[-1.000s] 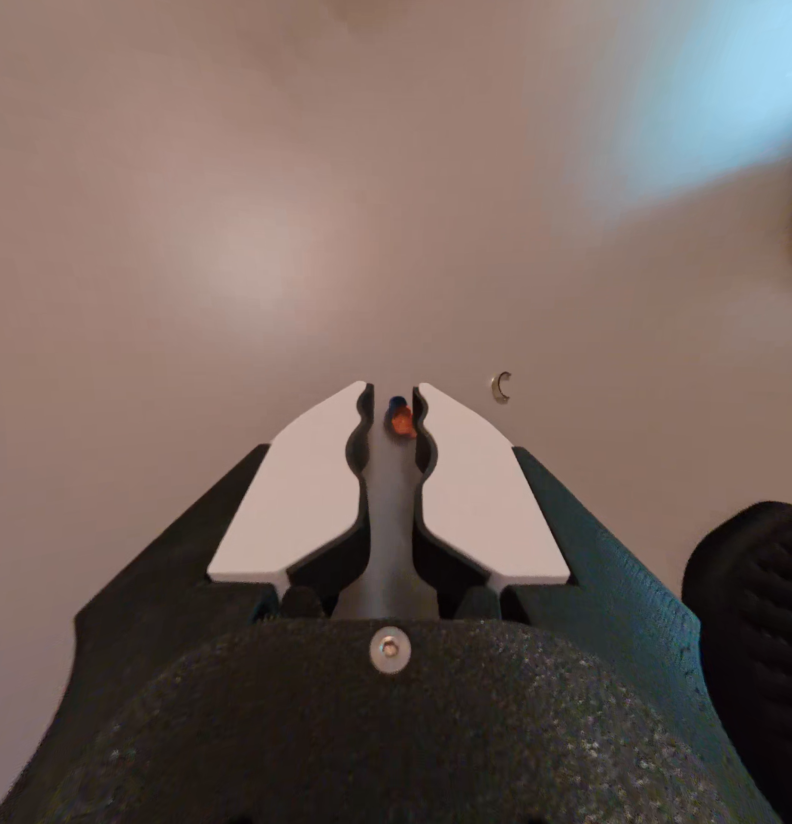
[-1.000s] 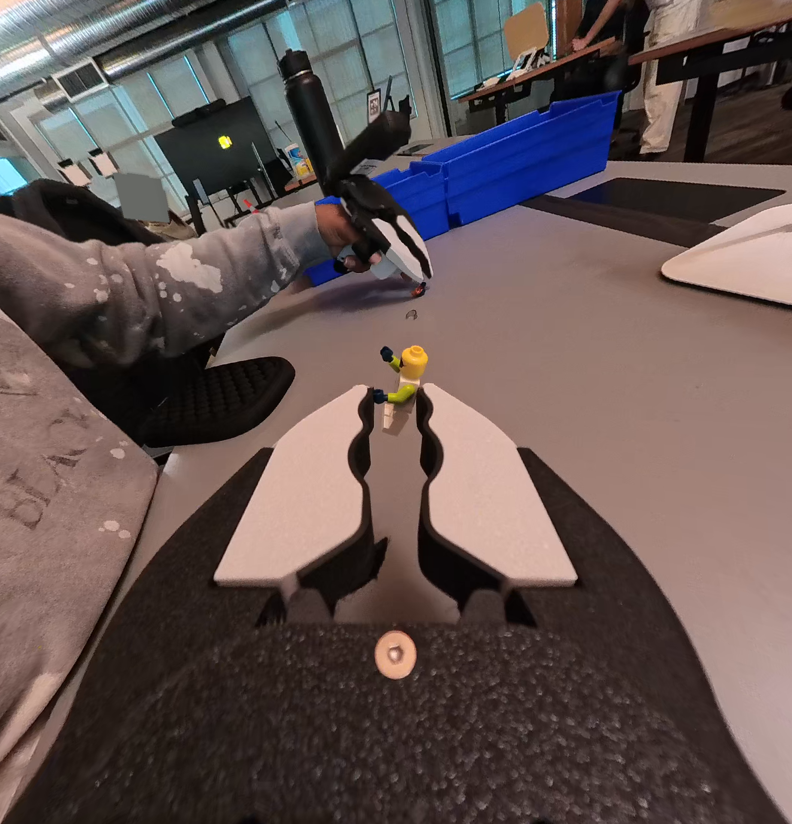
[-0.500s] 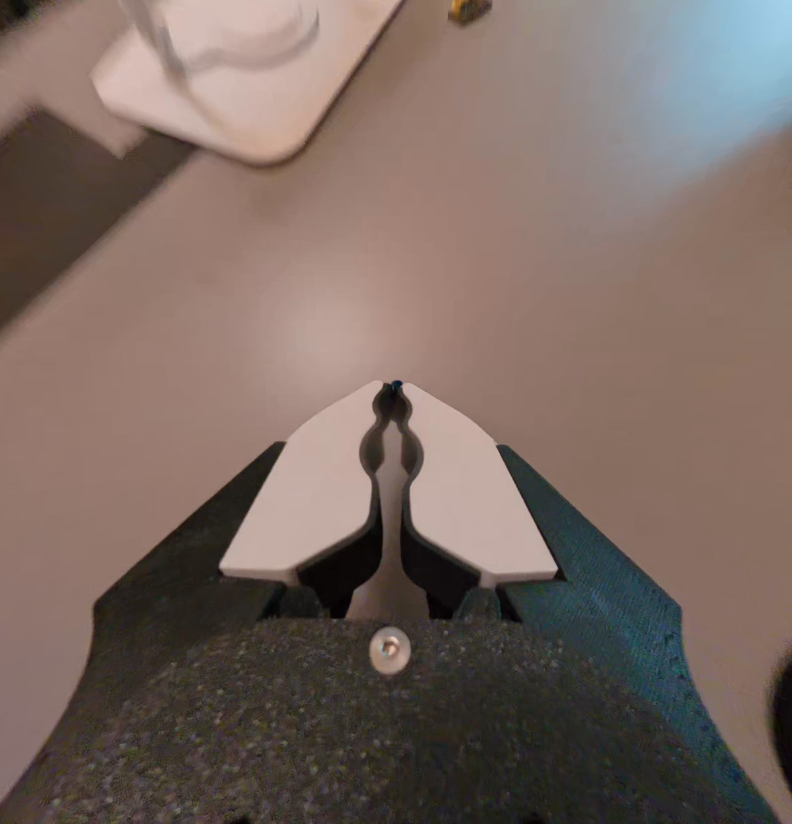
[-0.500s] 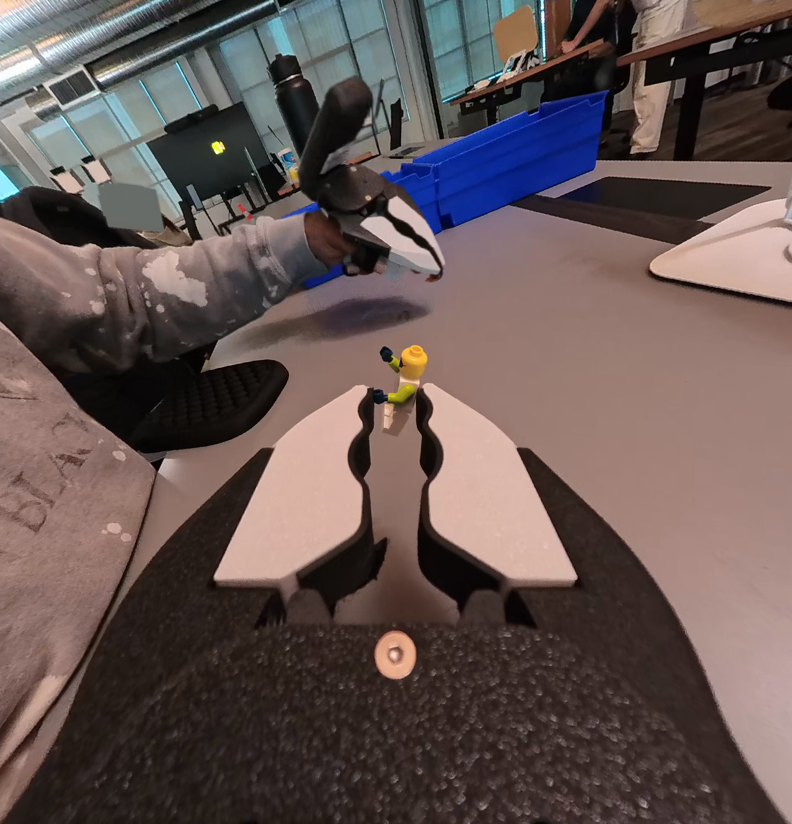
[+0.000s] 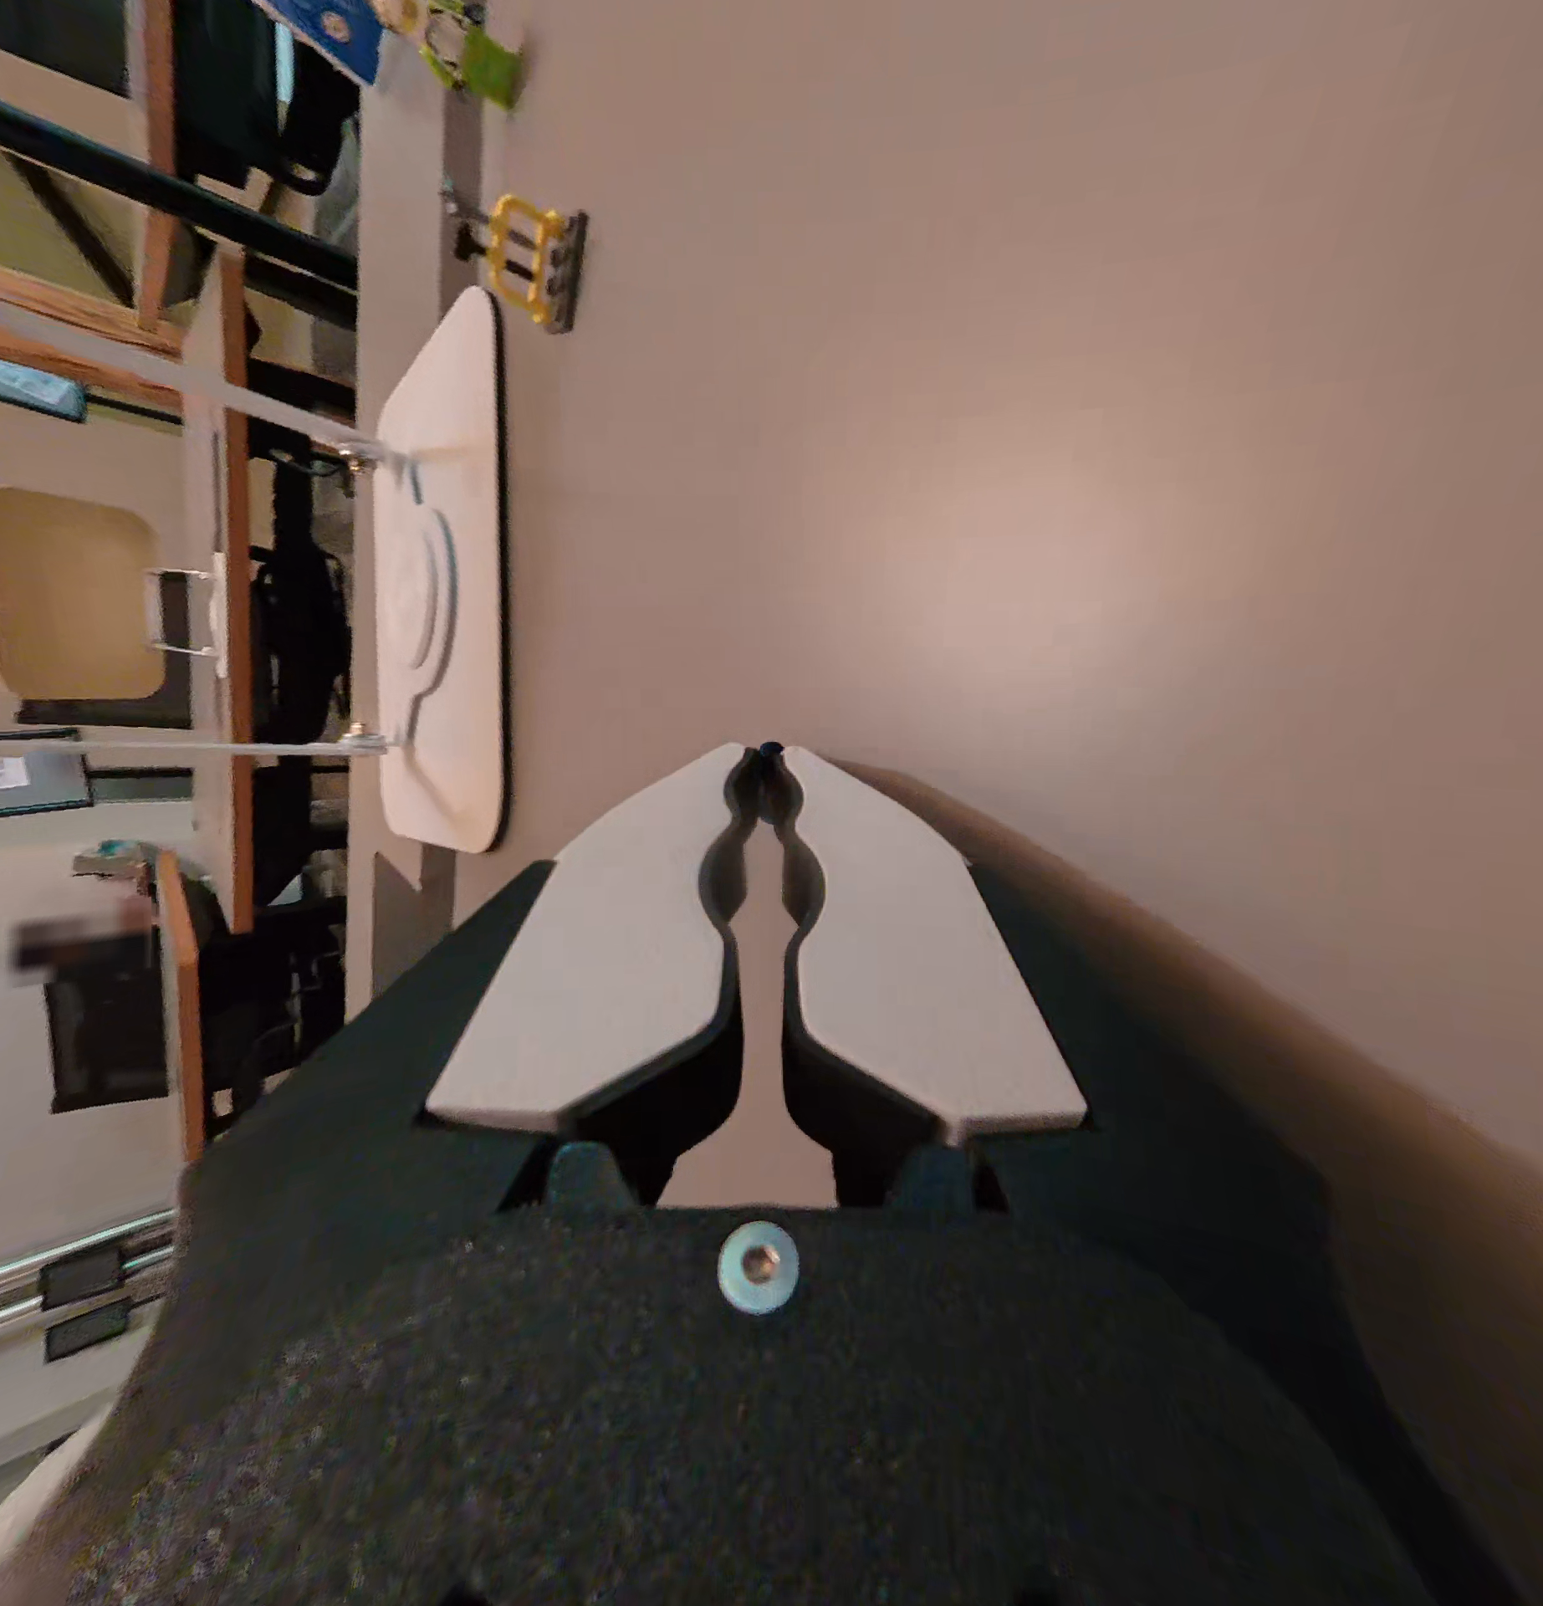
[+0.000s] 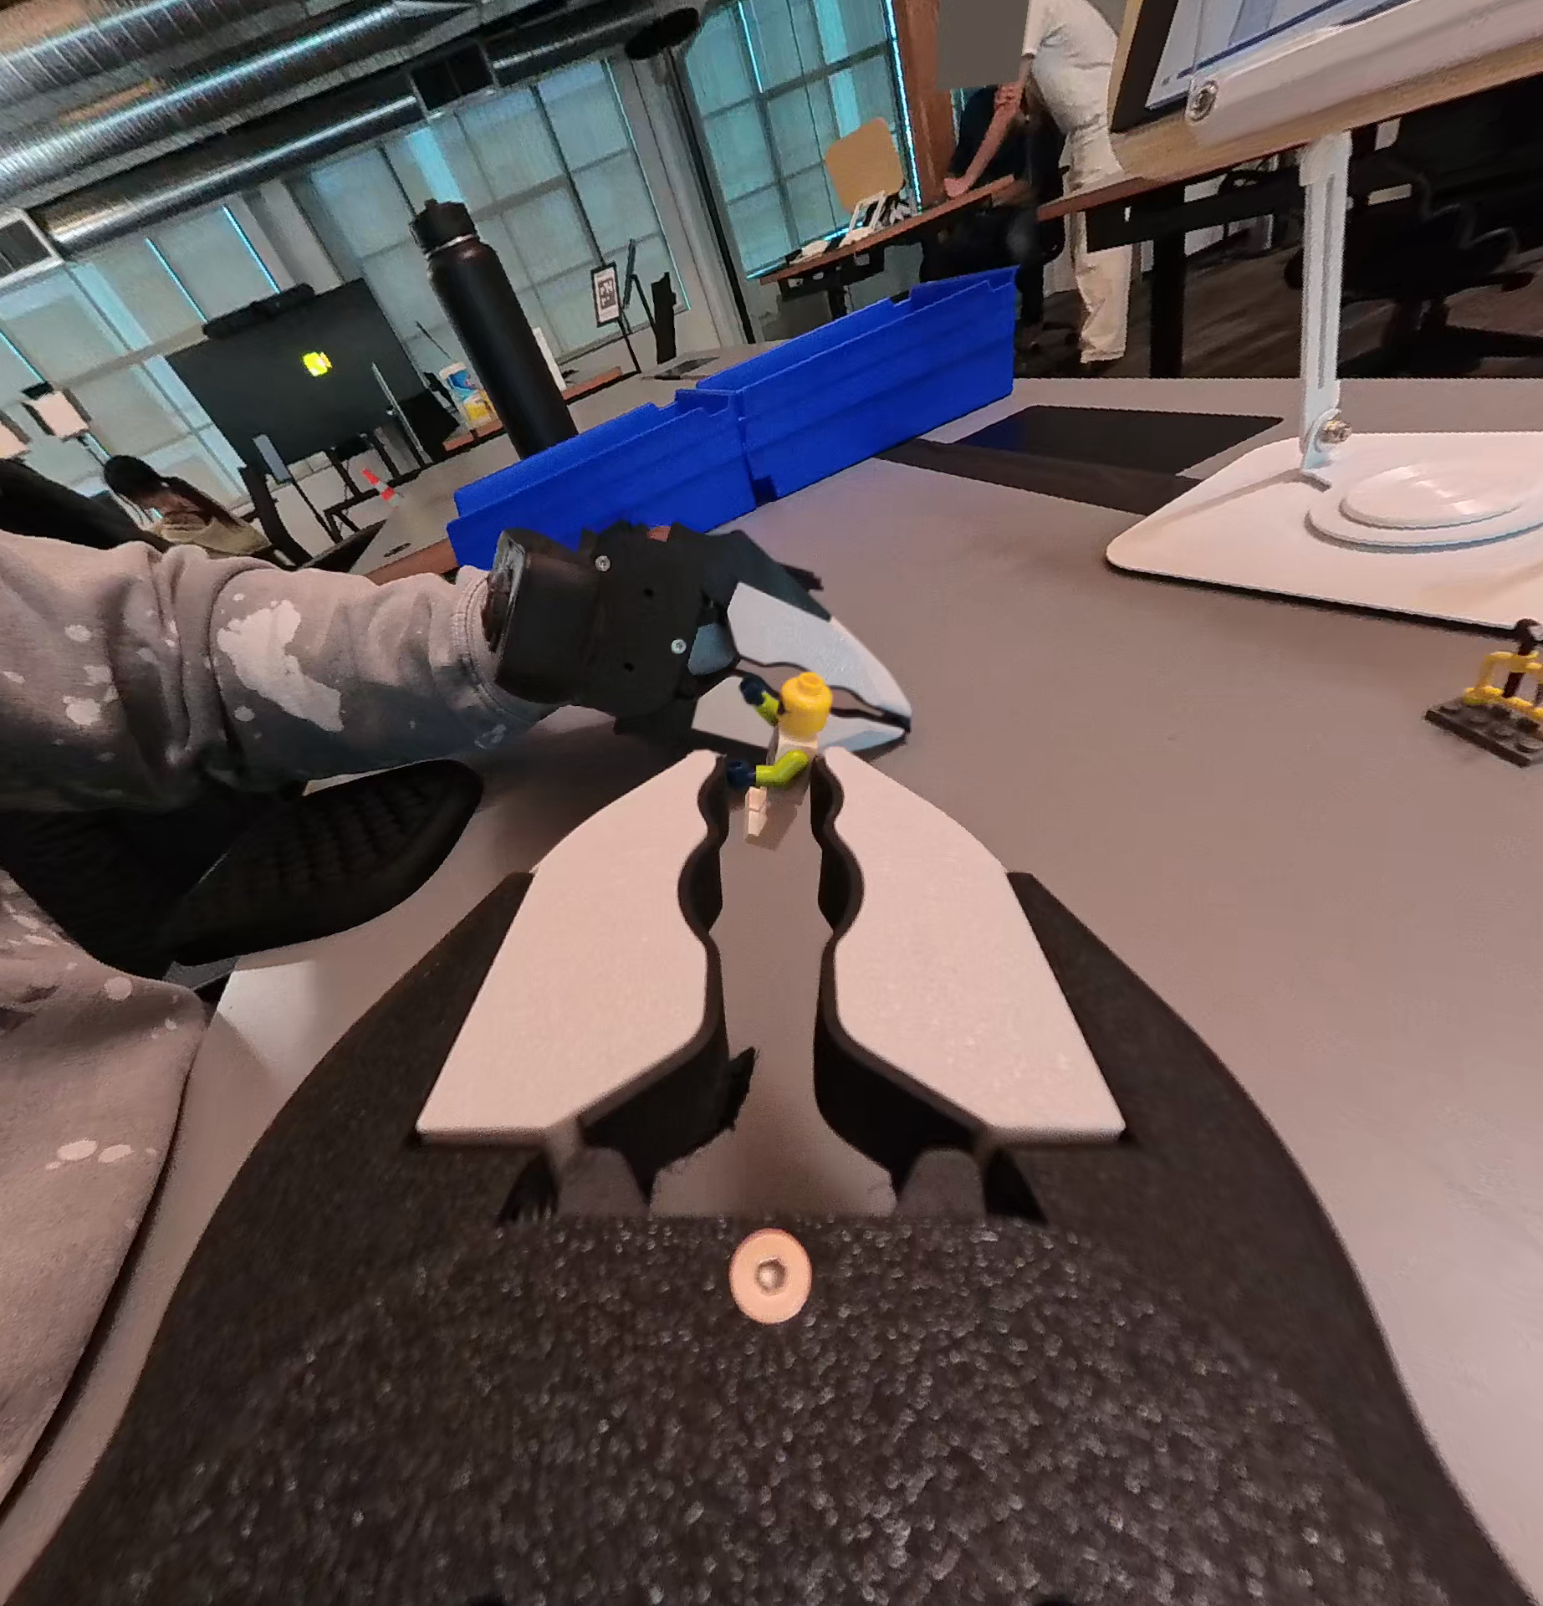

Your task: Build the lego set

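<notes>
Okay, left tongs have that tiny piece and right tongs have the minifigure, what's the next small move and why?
Probably bring the left tongs toward the yellow head of the small lego minifigure. They are shut on a tiny dark piece at their tips, the right tongs hold the figure upright by its white legs, and the left tongs sit just behind it.

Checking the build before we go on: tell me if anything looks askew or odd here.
The minifigure, pinched at its legs by the right gripper, leans tilted and has no hair or hat on its yellow head. The left gripper is rolled on its side, jaws shut on a tiny dark piece. The yellow fence build sits flat on the table.
</notes>
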Tool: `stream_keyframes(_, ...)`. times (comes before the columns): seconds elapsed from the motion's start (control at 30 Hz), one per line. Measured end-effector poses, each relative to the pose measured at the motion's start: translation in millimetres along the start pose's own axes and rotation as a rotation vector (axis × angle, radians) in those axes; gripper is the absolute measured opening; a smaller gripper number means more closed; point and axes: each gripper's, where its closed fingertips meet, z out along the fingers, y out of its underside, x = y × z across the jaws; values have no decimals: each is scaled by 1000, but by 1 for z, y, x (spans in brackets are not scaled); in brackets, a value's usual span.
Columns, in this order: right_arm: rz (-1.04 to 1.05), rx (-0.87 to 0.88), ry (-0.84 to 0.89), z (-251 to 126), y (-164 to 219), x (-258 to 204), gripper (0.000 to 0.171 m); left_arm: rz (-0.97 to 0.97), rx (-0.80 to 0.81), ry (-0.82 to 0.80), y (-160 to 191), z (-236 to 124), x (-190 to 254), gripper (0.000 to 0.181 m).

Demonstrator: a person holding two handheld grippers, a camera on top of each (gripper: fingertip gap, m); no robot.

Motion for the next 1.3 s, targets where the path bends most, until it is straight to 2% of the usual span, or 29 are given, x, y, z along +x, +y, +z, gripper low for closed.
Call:
stream_keyframes(0.2, 14, -10, 3, 0, 2, 4, 17, -82, 22, 105, -5, -11, 17, 5)
stream_keyframes(0.43, 14, -24, 0, 1, 5, 4, 18, -338, 97, 287, -12, -26, 28, 19)
stream_keyframes(0.57, 14, -25, 0, 1, 5, 4, 18, -546, 159, 345, -15, -33, 15, 17)
stream_keyframes(0.7, 19, -30, -5, 2, 6, 3, 18, -684, 139, 343, 1, -25, -4, 17)
stream_keyframes(0.8, 19, -34, -9, 3, 7, 3, 17, -766, 143, 433, 6, -19, -3, 17)
stream_keyframes(1.07, 41, -25, -15, 1, 7, 4, 17, -661, 119, 564, 6, -12, 11, 13)
stream_keyframes(1.3, 44, -30, -17, 2, 8, 5, 17, -608, 142, 576, -6, -8, 15, 11)
